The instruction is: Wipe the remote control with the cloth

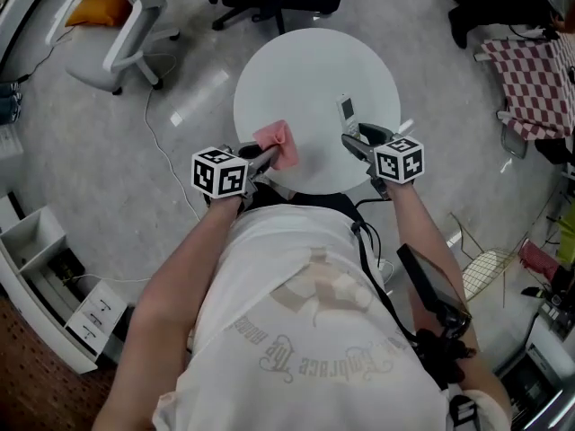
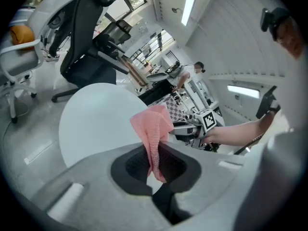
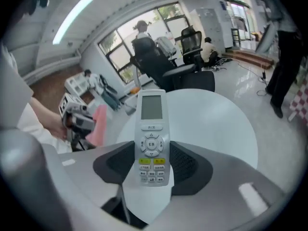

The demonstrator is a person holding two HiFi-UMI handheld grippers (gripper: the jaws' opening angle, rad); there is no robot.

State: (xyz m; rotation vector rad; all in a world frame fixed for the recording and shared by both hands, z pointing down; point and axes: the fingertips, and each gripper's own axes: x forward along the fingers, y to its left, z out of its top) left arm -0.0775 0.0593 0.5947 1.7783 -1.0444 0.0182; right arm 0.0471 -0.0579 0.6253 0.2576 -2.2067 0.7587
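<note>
In the head view, one cloth (image 1: 277,144) is being clamped by the outstretched left gripper (image 1: 267,158), one remote control (image 1: 347,109) by the right gripper (image 1: 355,142).

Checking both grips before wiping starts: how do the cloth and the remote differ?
The cloth is pink, soft and crumpled; the remote is white, rigid and straight, with a screen and buttons. The cloth sits bunched in the left gripper; the remote lies flat, buttons up, in the right gripper. Both are gripped, apart from each other, over the round table.
</note>
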